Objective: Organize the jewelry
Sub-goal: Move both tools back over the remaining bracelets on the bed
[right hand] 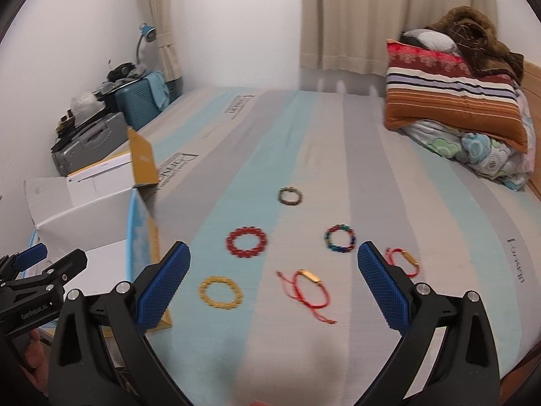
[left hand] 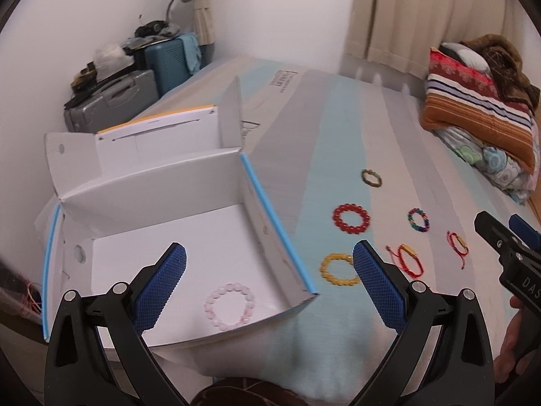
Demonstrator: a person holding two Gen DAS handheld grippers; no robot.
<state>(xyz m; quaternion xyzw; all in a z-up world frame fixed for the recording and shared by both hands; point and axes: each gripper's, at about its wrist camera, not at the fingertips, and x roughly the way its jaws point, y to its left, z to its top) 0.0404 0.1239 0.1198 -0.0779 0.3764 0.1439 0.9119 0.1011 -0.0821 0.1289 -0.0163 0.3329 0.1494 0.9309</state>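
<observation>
A pink bead bracelet (left hand: 229,305) lies inside the open white box (left hand: 162,186) on the bed. My left gripper (left hand: 270,270) is open and empty above the box's near right corner. On the mattress lie a yellow bead bracelet (right hand: 220,293), a red bead bracelet (right hand: 246,241), a multicoloured bead bracelet (right hand: 340,239), an olive bead bracelet (right hand: 290,196) and two red cord bracelets (right hand: 309,286) (right hand: 404,261). My right gripper (right hand: 274,267) is open and empty, above the nearer cord bracelet.
A pile of folded blankets and pillows (right hand: 463,101) sits at the bed's far right. Suitcases with clutter (left hand: 135,84) stand against the wall behind the box. Curtains hang at the back.
</observation>
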